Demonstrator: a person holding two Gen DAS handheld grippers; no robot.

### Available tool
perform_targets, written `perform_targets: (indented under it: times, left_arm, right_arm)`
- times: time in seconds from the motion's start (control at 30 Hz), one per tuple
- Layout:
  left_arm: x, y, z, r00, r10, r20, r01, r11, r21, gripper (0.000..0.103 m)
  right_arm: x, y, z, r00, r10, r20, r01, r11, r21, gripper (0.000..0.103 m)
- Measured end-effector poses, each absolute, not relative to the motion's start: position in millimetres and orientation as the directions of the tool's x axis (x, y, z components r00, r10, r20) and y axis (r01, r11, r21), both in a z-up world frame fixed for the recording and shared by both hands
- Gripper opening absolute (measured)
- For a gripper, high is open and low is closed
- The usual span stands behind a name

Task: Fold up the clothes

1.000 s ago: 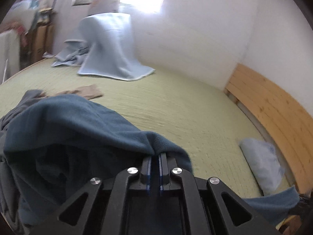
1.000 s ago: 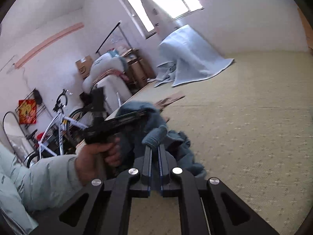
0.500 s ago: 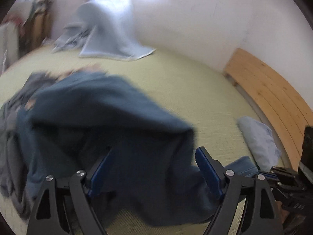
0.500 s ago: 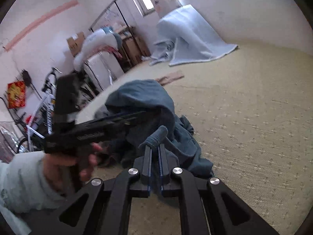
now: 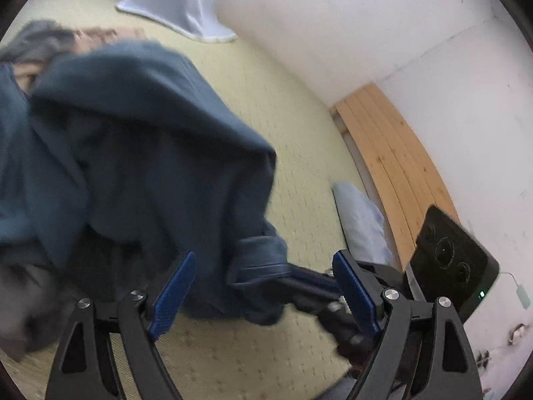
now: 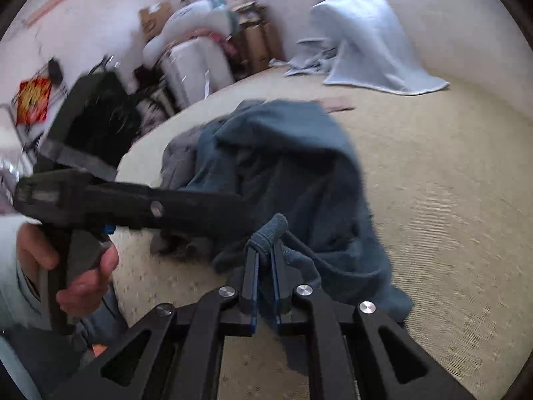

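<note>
Two grippers work over one blue garment [image 6: 293,173] that lies heaped on the pale woven mat [image 6: 449,200]. Right gripper [image 6: 265,260]: jaws narrow, pinching a ribbed cuff of the garment at centre of the right wrist view; cloth trails from the pinch down to the heap behind it. Left gripper [image 5: 263,290]: jaws wide, blue pads apart at the bottom of the left wrist view, and they have just been opening. Garment folds lie on the mat between and beyond them; pads press on nothing. In the right wrist view, a hand [image 6: 66,266] at lower left grips the left gripper's handle, which reaches across toward the heap. Grey clothing [image 5: 20,300] sits at the heap's left edge. Light-blue blanket [image 6: 369,43] drapes at upper right. Wooden slats [image 5: 393,153] run along the wall, right of frame. Edges of the garment are motion-blurred.
</note>
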State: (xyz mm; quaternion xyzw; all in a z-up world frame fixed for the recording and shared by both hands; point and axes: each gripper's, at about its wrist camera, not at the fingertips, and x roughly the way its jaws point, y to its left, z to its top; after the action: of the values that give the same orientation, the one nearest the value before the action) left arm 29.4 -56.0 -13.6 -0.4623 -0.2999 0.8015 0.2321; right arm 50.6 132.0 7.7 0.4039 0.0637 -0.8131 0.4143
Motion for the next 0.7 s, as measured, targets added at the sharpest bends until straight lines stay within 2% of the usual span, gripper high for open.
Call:
perform_targets:
  times: [0.17,0.27,0.33,0.4,0.7]
  left_arm:
    - [27,-56,-34,-0.418,0.678,-0.605,-0.023,-0.673,-0.739,0.087]
    - [29,-65,-38,-0.427,0.672,-0.605,0.021,-0.662,-0.749,0.087]
    - [23,-74,-39,-0.436,0.667,-0.604,0.037,-0.658,-0.752,0.087]
    - [25,-78,-40,-0.441,0.658,-0.611,0.049,-0.662,-0.748,0.087]
    - [28,-85,-41,-0.437,0.630,-0.642,0.048,-0.697,-0.716,0.087]
  right_arm:
    - [66,115,-7,-0.253,-0.597,-0.761,0.789,-0.583,0.195,0.011]
    - [73,112,-16,-0.205,-0.577,-0.791,0.814,-0.549,0.190,0.023]
    - [76,115,-17,-0.184,-0.582,-0.792,0.823,-0.532,0.199,0.038]
    - [80,119,-17,-0.164,-0.591,-0.789,0.831,-0.514,0.212,0.047]
    - [79,159,-3,-0.165,-0.633,-0.756,0.818,-0.516,0.254,0.048]
